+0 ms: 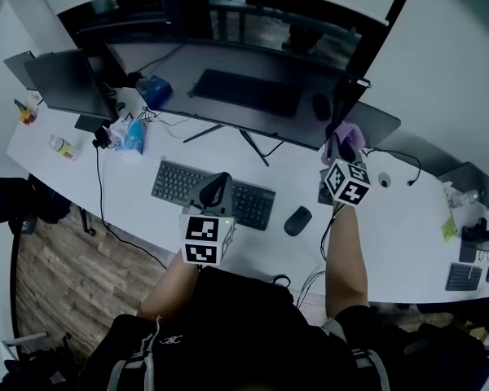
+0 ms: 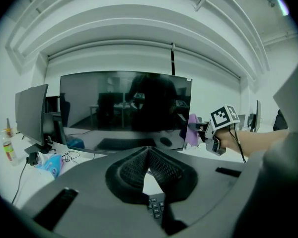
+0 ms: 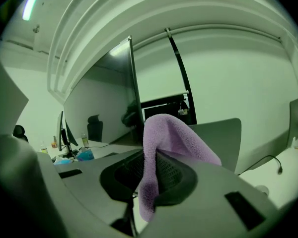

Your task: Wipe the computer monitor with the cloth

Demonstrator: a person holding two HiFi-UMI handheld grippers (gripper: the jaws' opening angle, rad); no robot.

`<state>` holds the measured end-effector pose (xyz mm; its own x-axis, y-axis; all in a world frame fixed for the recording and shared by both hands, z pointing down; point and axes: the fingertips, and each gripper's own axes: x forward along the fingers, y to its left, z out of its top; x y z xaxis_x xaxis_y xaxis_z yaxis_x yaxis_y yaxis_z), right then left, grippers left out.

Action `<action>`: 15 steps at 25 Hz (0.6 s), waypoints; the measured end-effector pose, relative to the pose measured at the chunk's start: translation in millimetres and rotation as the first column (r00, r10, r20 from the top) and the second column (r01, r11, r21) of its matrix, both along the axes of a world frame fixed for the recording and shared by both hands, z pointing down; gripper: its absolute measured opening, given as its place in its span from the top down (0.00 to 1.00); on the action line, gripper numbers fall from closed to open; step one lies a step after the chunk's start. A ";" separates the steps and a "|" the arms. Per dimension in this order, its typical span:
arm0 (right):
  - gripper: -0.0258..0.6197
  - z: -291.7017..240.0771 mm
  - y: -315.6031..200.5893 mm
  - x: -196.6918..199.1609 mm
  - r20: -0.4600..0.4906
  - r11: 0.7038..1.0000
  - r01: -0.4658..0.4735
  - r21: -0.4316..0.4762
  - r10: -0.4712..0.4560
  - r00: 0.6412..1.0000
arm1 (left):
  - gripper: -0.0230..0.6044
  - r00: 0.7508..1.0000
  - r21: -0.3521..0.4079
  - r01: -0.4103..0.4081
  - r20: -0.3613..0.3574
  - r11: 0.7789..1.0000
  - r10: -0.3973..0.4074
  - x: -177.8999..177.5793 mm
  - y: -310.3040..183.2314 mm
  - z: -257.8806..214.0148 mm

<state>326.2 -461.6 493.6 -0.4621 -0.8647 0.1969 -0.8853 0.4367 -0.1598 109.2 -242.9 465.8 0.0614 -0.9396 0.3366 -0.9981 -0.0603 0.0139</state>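
The wide dark monitor [image 1: 253,88] stands at the back of the white desk [image 1: 375,235]. My right gripper [image 1: 339,147] is shut on a purple cloth [image 1: 349,134] and holds it at the monitor's lower right corner. In the right gripper view the cloth [image 3: 164,143] folds over the jaws [image 3: 151,160], with the monitor's edge [image 3: 107,98] to the left. My left gripper [image 1: 219,179] hovers over the keyboard [image 1: 175,182], shut and holding nothing. The left gripper view has the jaws [image 2: 149,151] facing the screen [image 2: 124,108], with the cloth [image 2: 192,130] at its right edge.
A mouse [image 1: 297,220] lies right of the keyboard. A second monitor [image 1: 65,84] stands at the left, with a blue tissue pack [image 1: 134,137] and a bottle [image 1: 63,147] near it. Another screen [image 1: 379,122] sits behind the right gripper. Cables cross the desk.
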 end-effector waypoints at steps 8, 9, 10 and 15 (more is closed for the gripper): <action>0.87 49.0 -5.2 -2.3 -0.125 0.998 -0.003 -0.059 -0.005 0.992 | 0.95 1.000 -0.019 0.003 -0.005 1.000 -0.003 -2.0 -6.6 12.5; 0.87 55.9 -5.1 -2.0 -0.141 0.998 -0.004 -0.068 -0.006 0.990 | 0.95 1.000 -0.020 0.005 -0.008 1.000 -0.005 -2.4 -6.8 14.0; 0.87 62.9 -5.5 -1.7 -0.155 0.997 -0.005 -0.079 -0.007 0.988 | 0.95 1.000 -0.020 0.008 -0.012 1.000 -0.008 -3.4 -7.1 15.5; 0.87 97.7 -9.5 -4.8 -0.186 0.989 -0.020 -0.146 -0.008 0.983 | 0.95 1.000 -0.029 0.015 -0.016 0.999 -0.015 -15.5 -8.8 21.8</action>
